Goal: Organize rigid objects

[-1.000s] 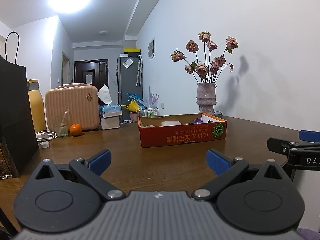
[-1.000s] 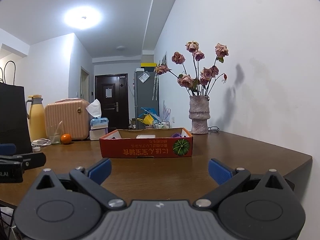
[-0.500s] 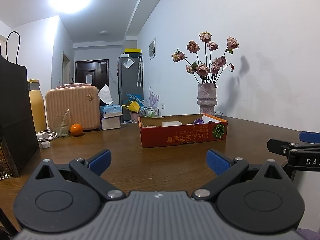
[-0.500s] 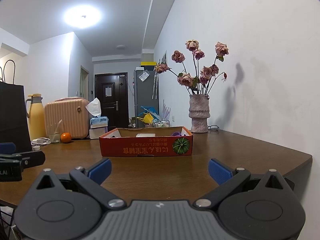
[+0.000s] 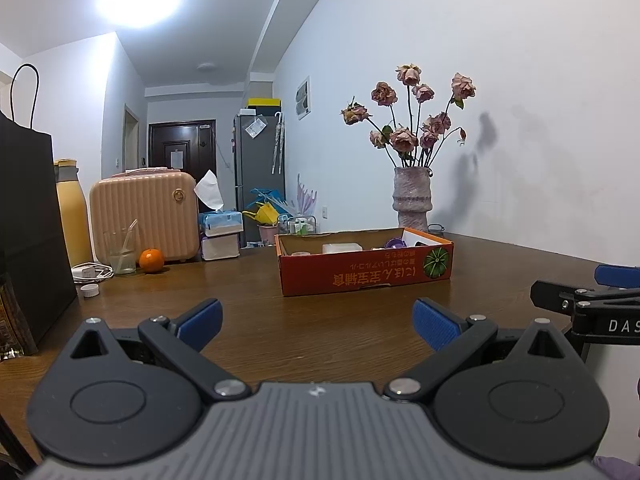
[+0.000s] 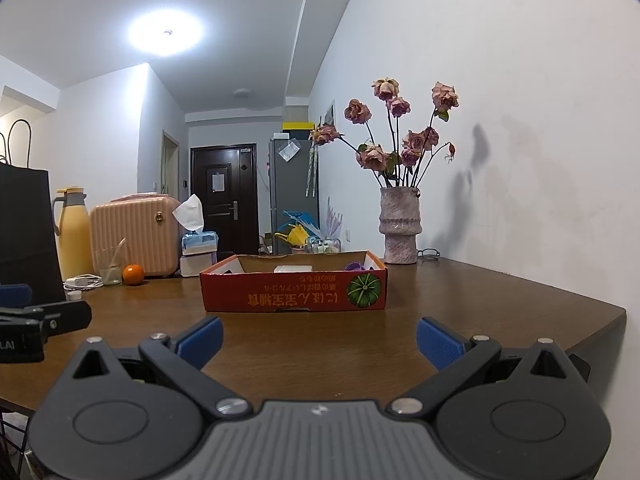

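1. Both grippers are held low over the near edge of the table (image 6: 500, 304), side by side and level: the left gripper (image 5: 316, 322) and the right gripper (image 6: 318, 338) each have their blue pads spread wide apart, and nothing is held between them.
2. Each is aimed at the red cardboard box (image 6: 294, 290), which stands well beyond the pads; such a pose would suit either a reach about to be made or a withdrawal after a drop.
3. Inside the box, a white block (image 5: 342, 248), a purple item (image 5: 394, 243) towards the vase-side end and a flat round piece (image 5: 302, 254) at the other end are seen; the rest is hidden by the box wall.
4. Beside the box, towards the wall, a vase (image 6: 399, 226) of dried roses stands.
5. Well apart from the box, on its far side from the vase, an orange (image 5: 151, 260), a glass (image 5: 119, 252) and a white cap (image 5: 89, 290) are left loose on the table.
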A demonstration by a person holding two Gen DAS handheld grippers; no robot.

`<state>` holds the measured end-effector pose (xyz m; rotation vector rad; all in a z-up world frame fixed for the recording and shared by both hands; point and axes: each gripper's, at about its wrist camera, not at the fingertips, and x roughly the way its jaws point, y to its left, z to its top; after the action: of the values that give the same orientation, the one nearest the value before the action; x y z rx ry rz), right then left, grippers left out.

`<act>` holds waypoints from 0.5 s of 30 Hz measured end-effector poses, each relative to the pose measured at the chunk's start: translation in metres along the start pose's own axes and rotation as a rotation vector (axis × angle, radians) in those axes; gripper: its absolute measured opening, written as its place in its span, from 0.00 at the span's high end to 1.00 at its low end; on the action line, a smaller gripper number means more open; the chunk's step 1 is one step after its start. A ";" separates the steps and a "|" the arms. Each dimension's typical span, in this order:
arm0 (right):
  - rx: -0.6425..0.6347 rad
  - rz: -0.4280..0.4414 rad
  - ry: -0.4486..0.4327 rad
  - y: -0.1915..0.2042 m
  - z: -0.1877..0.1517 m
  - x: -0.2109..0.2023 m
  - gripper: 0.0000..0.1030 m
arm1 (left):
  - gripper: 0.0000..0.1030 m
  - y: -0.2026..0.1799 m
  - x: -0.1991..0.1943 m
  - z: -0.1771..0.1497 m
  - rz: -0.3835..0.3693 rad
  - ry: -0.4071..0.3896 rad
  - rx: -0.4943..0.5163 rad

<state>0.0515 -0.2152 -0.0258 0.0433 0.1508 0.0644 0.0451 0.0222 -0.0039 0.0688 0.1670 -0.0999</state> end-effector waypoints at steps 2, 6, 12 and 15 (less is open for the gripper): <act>0.001 -0.004 0.003 0.000 0.000 0.001 0.00 | 0.00 0.000 0.000 0.001 -0.001 -0.001 0.001; 0.005 -0.010 0.007 0.000 -0.002 0.001 0.00 | 0.00 -0.001 0.000 0.001 -0.002 -0.001 0.001; 0.002 -0.009 0.006 0.000 -0.002 0.000 0.00 | 0.00 -0.001 0.000 0.001 -0.001 -0.004 0.001; 0.005 -0.009 0.010 0.000 -0.001 0.001 0.00 | 0.00 -0.001 0.000 0.001 -0.003 -0.001 0.000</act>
<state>0.0522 -0.2150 -0.0268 0.0470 0.1610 0.0550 0.0452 0.0209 -0.0025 0.0683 0.1663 -0.1033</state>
